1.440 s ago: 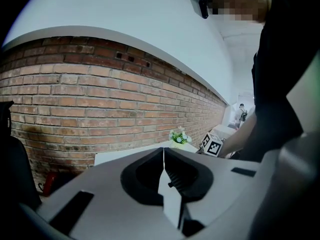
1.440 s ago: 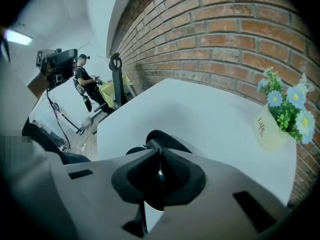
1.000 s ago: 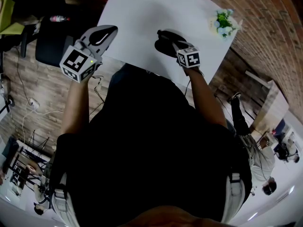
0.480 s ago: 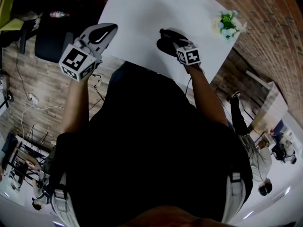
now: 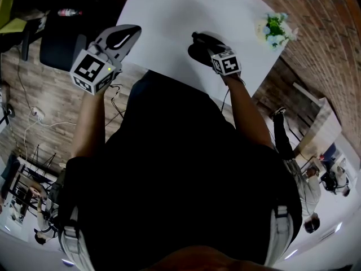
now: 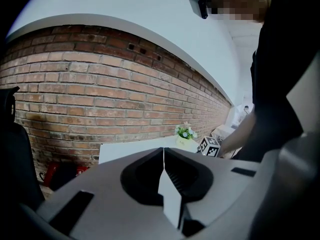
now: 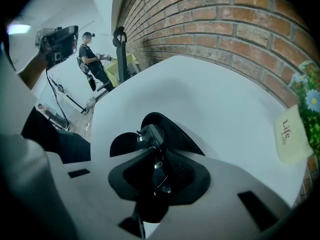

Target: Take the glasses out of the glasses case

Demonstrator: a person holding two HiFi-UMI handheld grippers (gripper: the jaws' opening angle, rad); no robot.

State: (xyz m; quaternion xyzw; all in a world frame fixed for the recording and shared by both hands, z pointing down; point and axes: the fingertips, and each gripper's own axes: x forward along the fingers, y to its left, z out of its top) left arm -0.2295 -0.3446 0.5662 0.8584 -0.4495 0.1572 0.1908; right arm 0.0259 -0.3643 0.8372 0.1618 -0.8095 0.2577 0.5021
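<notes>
A black glasses case (image 5: 197, 52) lies open on the white table (image 5: 180, 10) near its front edge. In the right gripper view the case (image 7: 175, 130) sits just under the jaws. My right gripper (image 7: 156, 151) is shut on the dark glasses (image 7: 151, 134): one lens shows above the case, and the frame runs back between the jaws. In the head view that right gripper (image 5: 202, 41) hangs over the case. My left gripper (image 5: 131, 34) is held off the table's left front edge. In its own view the left gripper (image 6: 164, 153) is shut with nothing in it.
A small pot of flowers (image 5: 274, 29) with a "Life" label (image 7: 290, 134) stands at the table's far right corner, by the brick wall (image 6: 100, 84). A dark chair (image 5: 56, 47) is on the floor to the left. People stand further off in the room.
The right gripper and the glasses have shifted very slightly over the case. The left gripper stays where it was.
</notes>
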